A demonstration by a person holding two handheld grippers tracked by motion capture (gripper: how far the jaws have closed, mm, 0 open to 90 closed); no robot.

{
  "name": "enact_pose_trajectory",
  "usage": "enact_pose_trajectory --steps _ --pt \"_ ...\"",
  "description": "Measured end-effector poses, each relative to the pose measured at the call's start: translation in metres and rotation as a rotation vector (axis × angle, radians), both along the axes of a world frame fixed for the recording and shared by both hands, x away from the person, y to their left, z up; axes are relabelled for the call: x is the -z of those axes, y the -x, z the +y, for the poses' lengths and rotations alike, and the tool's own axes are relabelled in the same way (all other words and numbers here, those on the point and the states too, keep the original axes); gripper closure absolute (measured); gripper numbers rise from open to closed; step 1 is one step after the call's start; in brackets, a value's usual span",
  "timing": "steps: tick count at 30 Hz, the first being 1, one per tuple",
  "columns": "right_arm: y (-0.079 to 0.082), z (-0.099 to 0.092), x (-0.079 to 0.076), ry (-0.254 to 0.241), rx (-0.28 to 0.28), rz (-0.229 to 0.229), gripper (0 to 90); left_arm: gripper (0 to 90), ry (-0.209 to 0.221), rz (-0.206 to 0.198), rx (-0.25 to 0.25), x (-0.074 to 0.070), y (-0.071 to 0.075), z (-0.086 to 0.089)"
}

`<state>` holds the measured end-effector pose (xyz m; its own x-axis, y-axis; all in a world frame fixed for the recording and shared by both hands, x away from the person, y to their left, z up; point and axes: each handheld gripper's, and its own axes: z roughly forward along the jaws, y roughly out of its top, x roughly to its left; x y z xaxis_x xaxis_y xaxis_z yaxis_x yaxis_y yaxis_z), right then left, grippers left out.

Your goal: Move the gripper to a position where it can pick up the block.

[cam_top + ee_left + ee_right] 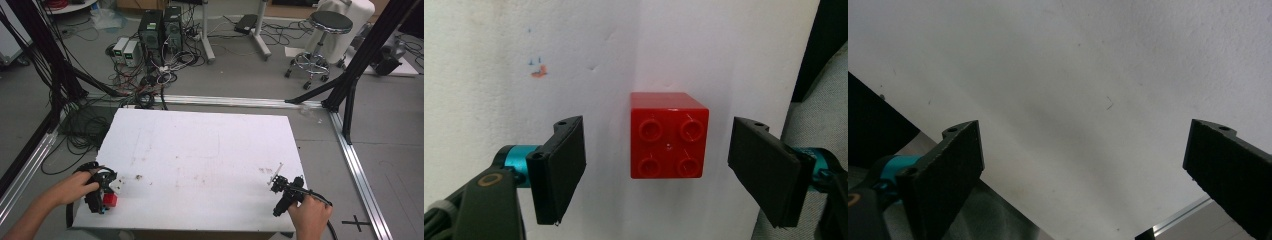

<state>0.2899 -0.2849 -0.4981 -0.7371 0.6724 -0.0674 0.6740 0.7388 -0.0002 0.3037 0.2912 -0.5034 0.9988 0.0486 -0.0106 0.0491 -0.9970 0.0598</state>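
Red brick (669, 135) centred between my left gripper (658, 170) jaws, wide, untouched; right gripper (1083, 170) wide, empty; brick base hidden.

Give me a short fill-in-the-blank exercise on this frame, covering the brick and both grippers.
1. The brick between the left gripper's jaws is coloured ____.
2. Its top carries ____ round studs.
3. The left gripper's jaws stand ____, a gap showing on each side of the brick.
4. The right gripper is open over the bare white ____ top.

Missing words: red; four; open; table
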Motion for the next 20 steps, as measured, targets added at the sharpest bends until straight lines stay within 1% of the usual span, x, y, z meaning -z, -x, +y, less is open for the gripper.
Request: enact_pose_trajectory --steps 8,10,17,20 --pt "-0.001 0.002 0.001 -0.001 -0.011 0.004 2.0 23.6 -0.001 0.001 0.017 0.01 0.001 0.002" --pt "0.0 0.002 0.001 -0.004 -0.011 0.002 2.0 23.6 0.0 0.004 0.013 0.012 0.001 0.003" --pt "0.0 0.001 0.0 -0.001 -0.006 0.003 2.0 23.6 0.001 0.003 0.012 0.014 0.002 0.002" --pt "0.0 0.001 0.0 0.0 -0.006 0.004 2.0 23.6 0.002 0.003 0.022 0.013 0.003 0.001"
